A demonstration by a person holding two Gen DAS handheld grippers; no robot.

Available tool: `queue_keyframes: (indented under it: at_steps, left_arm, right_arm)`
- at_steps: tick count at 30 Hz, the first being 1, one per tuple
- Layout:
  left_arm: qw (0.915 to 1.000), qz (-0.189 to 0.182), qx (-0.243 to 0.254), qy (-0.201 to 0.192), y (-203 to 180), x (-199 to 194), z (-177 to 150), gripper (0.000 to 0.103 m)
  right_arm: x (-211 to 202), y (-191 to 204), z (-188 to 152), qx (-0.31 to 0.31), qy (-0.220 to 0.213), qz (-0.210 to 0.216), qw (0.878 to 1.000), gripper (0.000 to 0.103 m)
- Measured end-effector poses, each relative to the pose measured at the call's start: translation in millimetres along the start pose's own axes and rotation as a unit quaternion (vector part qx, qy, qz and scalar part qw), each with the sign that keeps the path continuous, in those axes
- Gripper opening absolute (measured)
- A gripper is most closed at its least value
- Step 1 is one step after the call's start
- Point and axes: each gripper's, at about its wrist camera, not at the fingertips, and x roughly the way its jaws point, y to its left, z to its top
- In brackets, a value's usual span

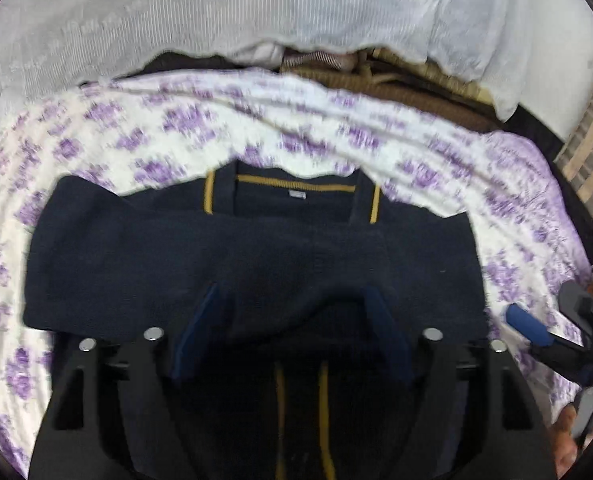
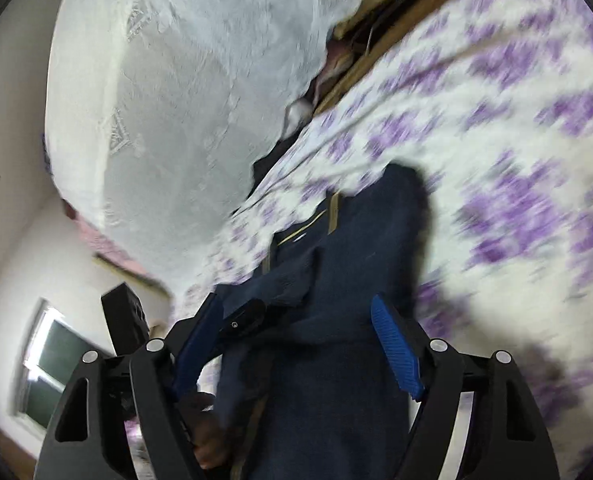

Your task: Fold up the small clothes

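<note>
My left gripper (image 1: 290,320) stands with its jaws wide apart, and the navy sweater (image 1: 252,256) bulges between the blue pads; I cannot tell if they press it. My right gripper (image 2: 296,344) is also spread wide over the sweater. The sweater lies on the purple-flowered sheet (image 1: 328,128). Behind it is a white cloth (image 1: 224,12).
</note>
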Motion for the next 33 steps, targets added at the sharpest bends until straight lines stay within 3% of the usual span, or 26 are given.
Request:
queue_keyframes:
  at_steps: [2,4,8,12,16,17,18,19,20,24,28,33]
  left_arm:
    - [1.0000,-0.005,0.003,-0.008,9,-14,0,0.073]
    - [0.9996,0.016,0.011,-0.022,23,-31,-3,0.080]
    - [0.9921,0.116,0.023,-0.044,69,-48,-16,0.088]
    - [0.9847,0.172,-0.023,-0.020,130,-37,-29,0.088]
    - [0.9827,0.174,-0.057,0.023,155,-9,-33,0.088]
    - [0.9814,0.181,-0.056,0.031,157,-3,-32,0.090]
    - [0.9807,0.185,-0.056,0.032,157,1,-31,0.092]
    - [0.9804,0.188,-0.054,0.029,157,1,-30,0.092]
    - [0.9801,0.190,-0.052,0.027,155,2,-29,0.093]
    - [0.9794,0.192,-0.056,0.026,159,2,-29,0.094]
    - [0.9785,0.197,-0.055,0.029,159,6,-29,0.096]
    - [0.9788,0.197,-0.047,0.032,155,1,-33,0.097]
  right_arm:
    - [16,3,1,0.025,0.027,0.021,0.999,0.077]
    - [38,7,1,0.038,0.056,0.016,0.998,0.077]
    - [77,14,-1,0.043,0.084,-0.018,0.995,0.071]
    - [106,26,1,0.027,0.094,-0.056,0.994,0.071]
    - [134,36,4,0.008,0.089,-0.100,0.991,0.068]
    - [135,36,6,0.000,0.083,-0.106,0.991,0.058]
    - [136,39,7,-0.013,0.070,-0.113,0.991,0.029]
    - [137,39,7,-0.028,0.059,-0.116,0.991,0.013]
    - [138,37,7,-0.033,0.055,-0.113,0.991,0.010]
    - [120,35,8,-0.034,0.021,-0.095,0.995,0.009]
    - [86,55,14,-0.114,-0.026,-0.128,0.985,0.009]
    - [81,5,21,-0.055,-0.008,-0.165,0.985,0.009]
